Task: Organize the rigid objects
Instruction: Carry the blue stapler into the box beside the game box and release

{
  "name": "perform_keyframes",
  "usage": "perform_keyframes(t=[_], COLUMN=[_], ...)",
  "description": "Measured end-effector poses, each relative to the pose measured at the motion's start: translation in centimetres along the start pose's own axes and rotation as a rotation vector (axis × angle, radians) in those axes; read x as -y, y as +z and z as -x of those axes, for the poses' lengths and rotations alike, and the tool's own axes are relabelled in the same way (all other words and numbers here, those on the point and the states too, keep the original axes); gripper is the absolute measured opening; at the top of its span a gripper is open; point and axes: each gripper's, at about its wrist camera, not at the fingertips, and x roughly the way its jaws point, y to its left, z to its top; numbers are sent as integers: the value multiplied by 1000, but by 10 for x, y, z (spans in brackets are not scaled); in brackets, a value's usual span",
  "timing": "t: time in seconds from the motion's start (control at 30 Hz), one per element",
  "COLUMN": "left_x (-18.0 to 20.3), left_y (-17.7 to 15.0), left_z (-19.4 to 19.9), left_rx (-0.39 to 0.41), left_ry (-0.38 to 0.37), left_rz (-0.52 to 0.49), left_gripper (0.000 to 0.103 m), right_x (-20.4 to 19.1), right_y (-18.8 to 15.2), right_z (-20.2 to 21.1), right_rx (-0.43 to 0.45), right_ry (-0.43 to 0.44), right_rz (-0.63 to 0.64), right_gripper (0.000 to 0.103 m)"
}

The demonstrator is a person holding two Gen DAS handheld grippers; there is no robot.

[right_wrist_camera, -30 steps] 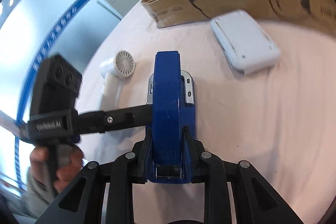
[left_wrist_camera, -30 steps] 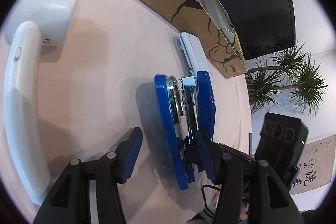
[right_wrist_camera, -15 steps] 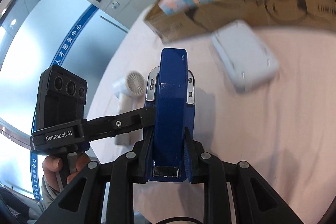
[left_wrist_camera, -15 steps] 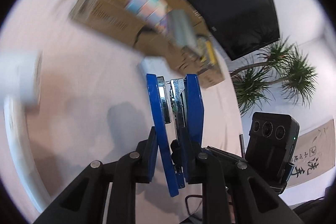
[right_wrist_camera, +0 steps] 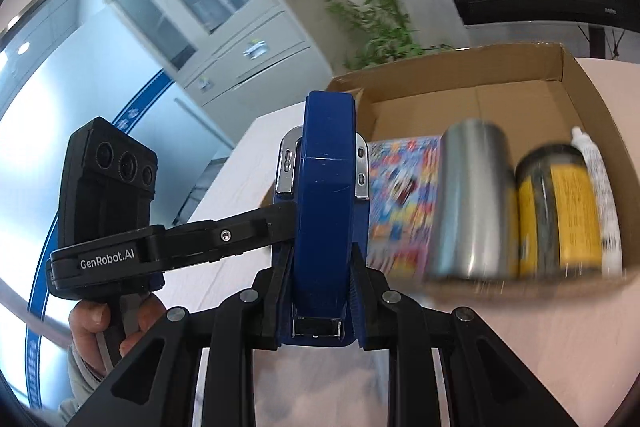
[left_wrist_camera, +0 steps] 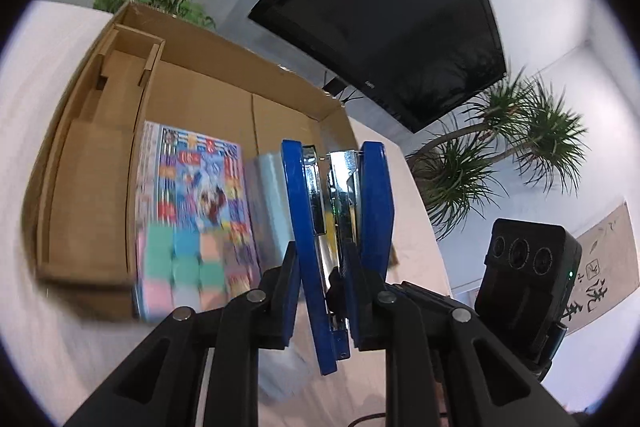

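A blue stapler (left_wrist_camera: 336,227) is held in the air by both grippers at once. My left gripper (left_wrist_camera: 326,271) is shut on its two blue sides, seen edge-on. My right gripper (right_wrist_camera: 320,259) is shut on the same stapler (right_wrist_camera: 324,195), seen from its top. The stapler hangs just in front of an open cardboard box (left_wrist_camera: 96,155), also in the right wrist view (right_wrist_camera: 572,99). The box holds a colourful book (left_wrist_camera: 192,187), a silver can (right_wrist_camera: 468,199), a yellow-labelled jar (right_wrist_camera: 560,211) and a white tube (right_wrist_camera: 600,187).
The box stands on a pink-clothed table (right_wrist_camera: 520,339). The left part of the box (left_wrist_camera: 92,131) holds only a cardboard insert. A black screen (left_wrist_camera: 400,7) and potted plants (left_wrist_camera: 520,155) are behind. The other hand-held gripper body (right_wrist_camera: 108,187) sits at the left.
Both grippers have lifted the stapler off the table and carried it toward the box. The left gripper closed on it a second ago. The hair dryer and white case left view.
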Motion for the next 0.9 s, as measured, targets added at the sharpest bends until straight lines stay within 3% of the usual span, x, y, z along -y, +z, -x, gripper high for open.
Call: perform_keyframes(t=[0.27, 0.4, 0.5, 0.57, 0.73, 0.9], left_x=[-44, -43, -42, -40, -37, -42], left_y=[32, 34, 38, 37, 30, 27], left_z=[-42, -50, -53, -49, -21, -16], left_rx=[-104, -125, -153, -140, -73, -79], left_ry=[8, 50, 59, 113, 179, 217], left_rz=[83, 43, 47, 17, -37, -34], left_gripper=[20, 19, 30, 33, 33, 33], right_x=[33, 41, 35, 34, 29, 23], right_y=[36, 35, 39, 41, 41, 43], right_z=[-69, -84, -97, -105, -98, -95], right_rx=[-70, -81, -86, -101, -97, -97], right_ry=[-104, -149, -200, -234, -212, -201], right_rz=[-88, -109, -96, -82, -37, 1], right_gripper=[24, 27, 32, 36, 35, 35])
